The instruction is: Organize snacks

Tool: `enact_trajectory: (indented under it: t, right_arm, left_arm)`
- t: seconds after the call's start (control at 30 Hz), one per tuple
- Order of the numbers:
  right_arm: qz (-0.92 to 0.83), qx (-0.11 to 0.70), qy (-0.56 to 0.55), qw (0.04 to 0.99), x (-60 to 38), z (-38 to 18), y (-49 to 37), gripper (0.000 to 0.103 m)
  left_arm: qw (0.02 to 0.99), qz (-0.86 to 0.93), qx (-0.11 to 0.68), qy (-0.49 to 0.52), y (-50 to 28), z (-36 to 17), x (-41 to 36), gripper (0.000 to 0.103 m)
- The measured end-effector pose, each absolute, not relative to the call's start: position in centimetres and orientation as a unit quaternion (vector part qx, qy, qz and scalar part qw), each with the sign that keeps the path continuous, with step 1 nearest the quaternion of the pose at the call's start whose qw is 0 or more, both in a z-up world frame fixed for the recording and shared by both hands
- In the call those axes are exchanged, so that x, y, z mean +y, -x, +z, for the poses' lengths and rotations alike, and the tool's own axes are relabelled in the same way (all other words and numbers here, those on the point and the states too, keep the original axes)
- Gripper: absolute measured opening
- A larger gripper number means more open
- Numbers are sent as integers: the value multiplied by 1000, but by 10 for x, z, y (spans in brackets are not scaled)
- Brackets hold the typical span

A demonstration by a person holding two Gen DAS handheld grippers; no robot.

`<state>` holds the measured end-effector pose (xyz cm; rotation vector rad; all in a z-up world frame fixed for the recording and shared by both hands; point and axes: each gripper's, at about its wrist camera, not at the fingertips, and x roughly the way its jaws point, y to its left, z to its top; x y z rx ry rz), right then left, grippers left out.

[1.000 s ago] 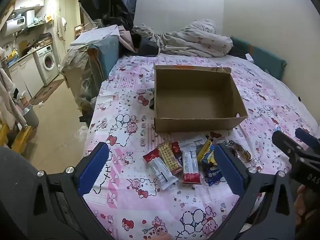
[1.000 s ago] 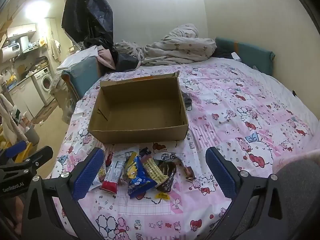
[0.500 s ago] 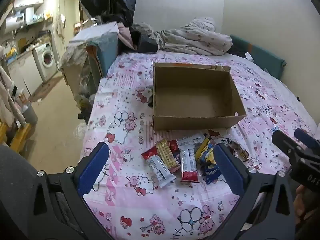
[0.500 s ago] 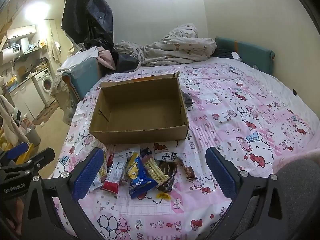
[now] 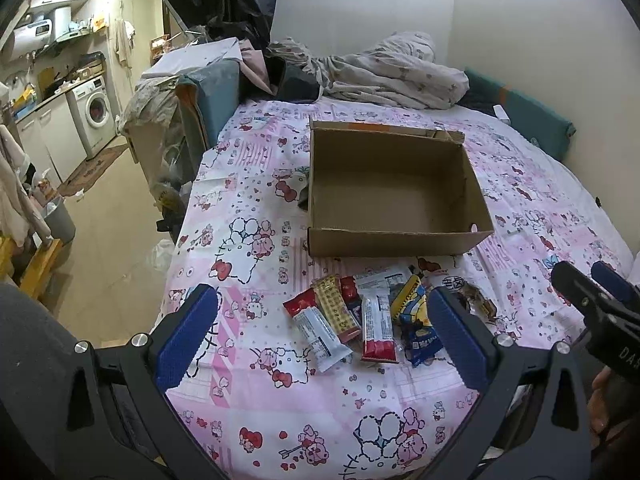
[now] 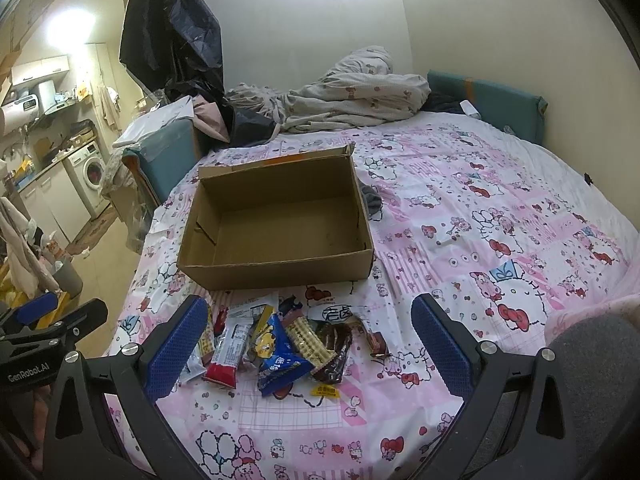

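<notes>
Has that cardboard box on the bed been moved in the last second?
No. The cardboard box sits on the same cartoon prints of the bedsheet, snack pile just before it; only the cameras shifted slightly.

Left gripper (image 5: 322, 336) and right gripper (image 6: 310, 340): black frames, blue ribbed pads (image 5: 186, 334), silver screws (image 5: 81, 346). White lettering "GenRobot.AI" marks the left gripper's body in the right view.
</notes>
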<state>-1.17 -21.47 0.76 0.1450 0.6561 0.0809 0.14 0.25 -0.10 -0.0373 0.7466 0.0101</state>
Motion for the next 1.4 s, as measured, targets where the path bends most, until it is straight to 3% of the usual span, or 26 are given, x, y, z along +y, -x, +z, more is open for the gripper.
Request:
enact_trajectory:
  t: [1.4]
  right_arm:
    - [42,321,-79,943,-214,6,12,103]
  left_arm:
    - [933,6,359,16,-1,5,1,103]
